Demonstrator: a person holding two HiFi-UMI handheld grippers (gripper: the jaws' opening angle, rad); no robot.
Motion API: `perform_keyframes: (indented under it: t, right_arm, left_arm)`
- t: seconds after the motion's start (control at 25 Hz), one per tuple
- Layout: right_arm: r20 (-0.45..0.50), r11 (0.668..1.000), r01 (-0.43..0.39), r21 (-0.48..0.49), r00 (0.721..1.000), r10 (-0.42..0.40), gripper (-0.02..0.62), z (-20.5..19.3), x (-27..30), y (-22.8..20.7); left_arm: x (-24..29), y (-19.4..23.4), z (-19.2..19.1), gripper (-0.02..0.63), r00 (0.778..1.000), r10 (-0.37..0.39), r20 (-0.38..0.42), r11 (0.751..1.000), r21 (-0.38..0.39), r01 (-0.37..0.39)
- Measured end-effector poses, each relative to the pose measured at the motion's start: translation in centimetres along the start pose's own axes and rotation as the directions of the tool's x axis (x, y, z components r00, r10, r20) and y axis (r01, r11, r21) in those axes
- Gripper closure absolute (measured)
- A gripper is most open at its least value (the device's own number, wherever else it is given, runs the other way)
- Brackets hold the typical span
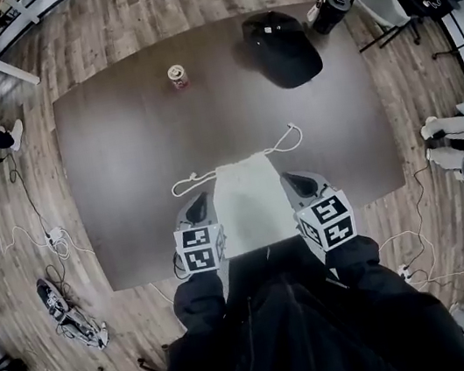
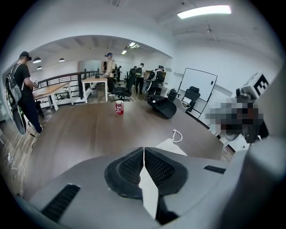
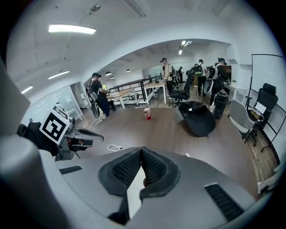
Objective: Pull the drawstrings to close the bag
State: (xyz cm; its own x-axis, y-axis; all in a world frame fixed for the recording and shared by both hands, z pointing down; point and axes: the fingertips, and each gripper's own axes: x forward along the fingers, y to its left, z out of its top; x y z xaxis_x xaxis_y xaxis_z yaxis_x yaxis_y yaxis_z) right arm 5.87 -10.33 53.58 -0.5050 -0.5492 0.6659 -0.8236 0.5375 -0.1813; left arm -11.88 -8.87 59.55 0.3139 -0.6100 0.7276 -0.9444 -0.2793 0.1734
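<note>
No legible text anywhere; print on red can [image 1: 178,76] too small to read.

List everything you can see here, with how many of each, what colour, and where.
Table: one, dark brown, middle of the room.
Drawstring bag: one, white, lying at the table's near edge.
Drawstrings: two loops, white, at the bag's far corners.
Can: one, red, far side of the table.
Black pack: one, black, far right of the table.
People: several, mostly dark clothes, standing beyond the table.
Left gripper: one, grey with black fingers, shut on the bag's left side.
Right gripper: one, same colours, shut on the bag's right side.
</note>
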Motion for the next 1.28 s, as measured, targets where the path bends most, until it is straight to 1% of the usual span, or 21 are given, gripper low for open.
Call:
perform_keyframes:
  t: [0.08,0.2,0.4,0.56,0.64,0.72,0.84,0.92,1.0,1.04,1.16,1.28]
  right_arm:
    - [-0.028,1.0,0.001,-0.008,1.0,-0.001,0.574,-0.8,1.4,-0.8]
    - [-0.075,0.999,0.0,-0.042,0.997,-0.003,0.574,-2.4,3.3,-2.3]
    - [-0.158,0.992,-0.026,-0.122,0.987,0.006,0.574,-4.6,6.4,-4.5]
    - [-0.2,0.987,-0.042,-0.154,0.98,0.011,0.574,-6.1,8.8,-6.1]
    - [-0.213,0.984,-0.055,-0.169,0.977,0.019,0.574,-6.7,9.8,-6.4]
    - [-0.226,0.981,-0.067,-0.182,0.974,0.024,0.574,-7.1,10.7,-6.6]
    - [-0.247,0.975,-0.082,-0.205,0.969,0.03,0.572,-7.4,11.7,-7.0]
    - [-0.26,0.969,-0.102,-0.225,0.965,0.041,0.572,-7.6,12.3,-7.2]
    - [-0.277,0.959,-0.131,-0.253,0.959,0.058,0.568,-7.8,12.9,-7.3]
    - [-0.285,0.952,-0.143,-0.27,0.956,0.063,0.56,-7.9,13.1,-7.4]
    - [-0.326,0.926,-0.177,-0.334,0.943,0.063,0.471,-8.5,13.9,-7.5]
    - [-0.371,0.895,-0.212,-0.392,0.927,0.056,0.436,-9.4,14.5,-7.8]
  left_arm:
    - [1.3,0.6,-0.6,0.572,1.0,-0.002,-0.027,1.0,0.028,0.003]
    - [3.4,0.8,-1.6,0.572,0.997,-0.023,-0.068,0.995,0.092,0.029]
    - [6.4,1.9,-3.8,0.572,0.986,-0.043,-0.16,0.975,0.21,0.077]
    - [8.6,2.5,-4.9,0.564,0.978,-0.073,-0.194,0.958,0.257,0.123]
    - [9.3,2.5,-5.5,0.528,0.973,-0.089,-0.214,0.948,0.281,0.148]
    - [9.9,2.5,-5.9,0.505,0.968,-0.099,-0.23,0.937,0.307,0.169]
    - [10.9,2.3,-6.4,0.469,0.96,-0.118,-0.252,0.913,0.353,0.205]
    - [11.6,2.3,-6.7,0.432,0.954,-0.123,-0.274,0.898,0.378,0.224]
    - [12.2,2.5,-6.9,0.419,0.948,-0.121,-0.294,0.888,0.396,0.236]
    - [12.5,2.7,-7.0,0.414,0.946,-0.123,-0.301,0.884,0.4,0.242]
    - [12.9,3.1,-7.5,0.411,0.935,-0.131,-0.329,0.872,0.411,0.266]
    - [13.2,3.4,-8.2,0.411,0.921,-0.138,-0.364,0.851,0.432,0.298]
